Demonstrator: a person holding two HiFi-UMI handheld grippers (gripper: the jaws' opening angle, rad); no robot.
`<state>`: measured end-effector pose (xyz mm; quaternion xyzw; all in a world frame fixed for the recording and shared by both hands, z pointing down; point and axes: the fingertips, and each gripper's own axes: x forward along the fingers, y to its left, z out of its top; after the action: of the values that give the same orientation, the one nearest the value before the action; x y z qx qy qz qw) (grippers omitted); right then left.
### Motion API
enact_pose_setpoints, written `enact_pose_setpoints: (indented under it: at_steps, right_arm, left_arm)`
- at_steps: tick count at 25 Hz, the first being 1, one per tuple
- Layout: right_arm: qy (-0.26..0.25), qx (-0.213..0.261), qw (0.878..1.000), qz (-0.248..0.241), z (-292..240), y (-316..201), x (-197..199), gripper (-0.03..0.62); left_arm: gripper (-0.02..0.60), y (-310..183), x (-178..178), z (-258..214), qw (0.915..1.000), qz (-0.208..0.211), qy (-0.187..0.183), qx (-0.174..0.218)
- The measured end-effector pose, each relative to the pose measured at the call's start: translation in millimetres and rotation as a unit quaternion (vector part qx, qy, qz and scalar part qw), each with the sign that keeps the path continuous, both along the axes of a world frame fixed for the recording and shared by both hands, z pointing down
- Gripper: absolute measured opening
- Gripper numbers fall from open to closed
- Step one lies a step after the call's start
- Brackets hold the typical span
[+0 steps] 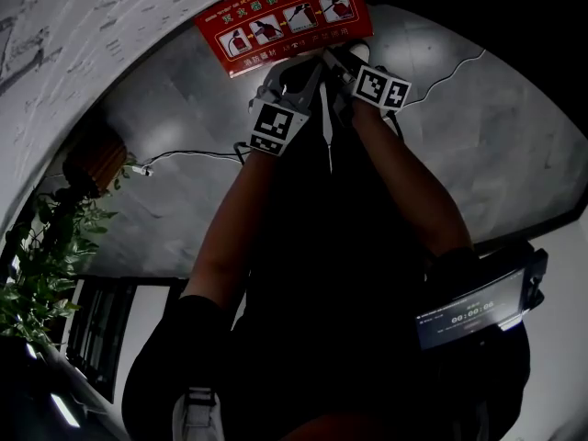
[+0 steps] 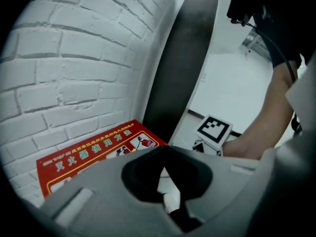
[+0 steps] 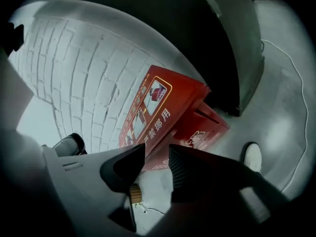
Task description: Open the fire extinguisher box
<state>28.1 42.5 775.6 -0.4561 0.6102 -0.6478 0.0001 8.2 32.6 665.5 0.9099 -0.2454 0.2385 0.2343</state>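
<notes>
Just beyond the spread, empty right gripper, the fire extinguisher box fills centre frame; the left gripper is pressed together.

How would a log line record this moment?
left gripper: shut, empty | right gripper: open, empty | fire extinguisher box: red, against brick wall

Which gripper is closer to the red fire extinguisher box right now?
Right, it seems, though narrowly. The right gripper, jaws open, faces the box head-on near its corner. The left gripper, jaws together, sits just short of it, with the box off to its left.
</notes>
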Motion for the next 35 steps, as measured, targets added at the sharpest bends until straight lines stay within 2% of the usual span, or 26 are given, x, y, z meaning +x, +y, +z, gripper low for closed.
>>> enact_pose_setpoints:
  at_steps: [5,12,16,20,29,32,35]
  right_arm:
    - [-0.024,-0.001,0.999,0.024,1,-12,-7,0.170]
    - [-0.038,-0.015,0.998,0.045,9,-11,-6,0.166]
    - [-0.062,-0.004,0.997,0.054,4,-14,-8,0.126]
    - [-0.071,0.001,0.996,0.062,1,-15,-8,0.117]
    - [-0.087,0.015,0.994,0.061,-25,-13,-9,0.101]
    - [-0.096,0.037,0.993,0.050,-43,-14,-9,0.100]
    - [-0.093,0.073,0.993,0.018,-66,-20,-10,0.100]
  left_arm:
    - [0.002,2,5,2,0.9999,0.011,-0.006,-0.004]
    - [0.002,-1,7,-1,0.9998,0.017,-0.007,-0.004]
    - [0.002,0,4,0,0.9997,0.021,-0.008,-0.008]
    - [0.002,2,1,3,0.9997,0.018,-0.010,-0.012]
    - [0.002,10,-11,7,0.9998,0.007,-0.008,-0.018]
    - [0.002,14,-11,2,0.9999,0.004,-0.001,-0.011]
    - [0.002,13,-14,-9,0.9999,-0.004,0.011,0.002]
